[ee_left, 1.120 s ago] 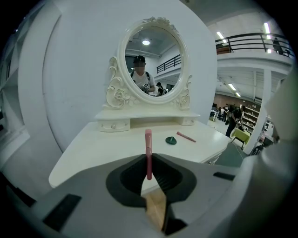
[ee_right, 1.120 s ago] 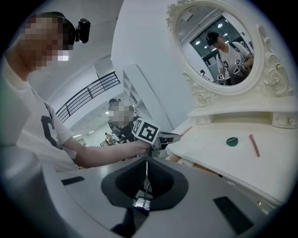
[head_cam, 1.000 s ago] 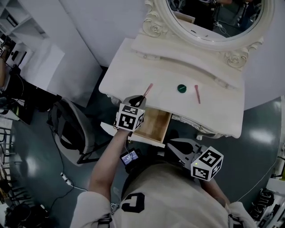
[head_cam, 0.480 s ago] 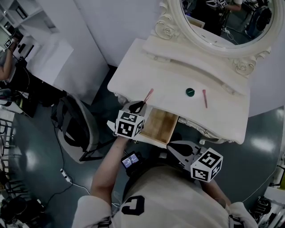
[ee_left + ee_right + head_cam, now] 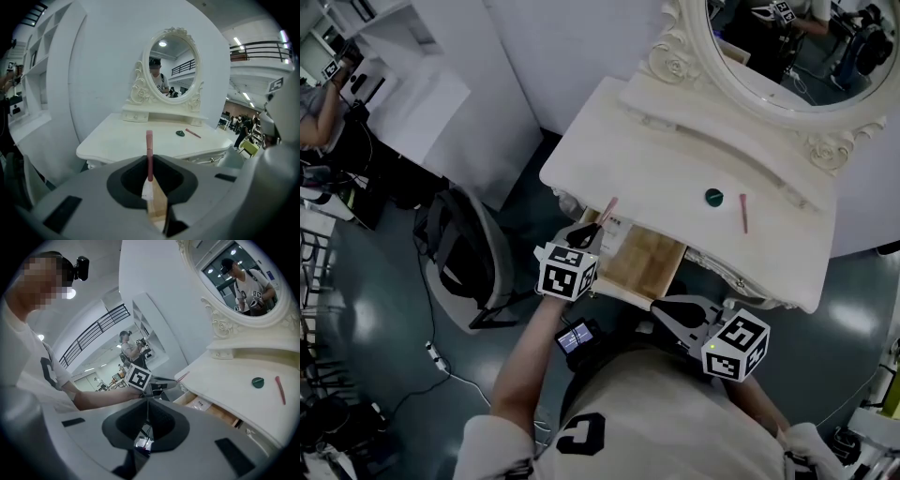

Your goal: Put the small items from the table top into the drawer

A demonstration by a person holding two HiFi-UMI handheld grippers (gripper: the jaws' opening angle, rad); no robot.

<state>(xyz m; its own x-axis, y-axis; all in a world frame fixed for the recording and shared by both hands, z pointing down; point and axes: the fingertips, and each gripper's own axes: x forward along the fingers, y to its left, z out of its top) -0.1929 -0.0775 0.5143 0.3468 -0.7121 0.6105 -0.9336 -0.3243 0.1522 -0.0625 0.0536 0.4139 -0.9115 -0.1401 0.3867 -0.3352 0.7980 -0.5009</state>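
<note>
Pink stick point(image 5: 607, 211) is pinched at its lower end in the left tongs point(image 5: 589, 230), nearly closed on it, at the open drawer's point(image 5: 654, 261) 9 o'clock end. Right tongs point(image 5: 673, 311) fully closed, empty, at 6 by the body. Suggest: dip inside the drawer, lay it flat, then release low. Green cap point(image 5: 713, 197) and second pink stick point(image 5: 743, 213) lie on the bench point(image 5: 647, 150) at 2.

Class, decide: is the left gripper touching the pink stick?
Touching: the left gripper view shows the left gripper pinching the pink stick between its jaws.
</note>
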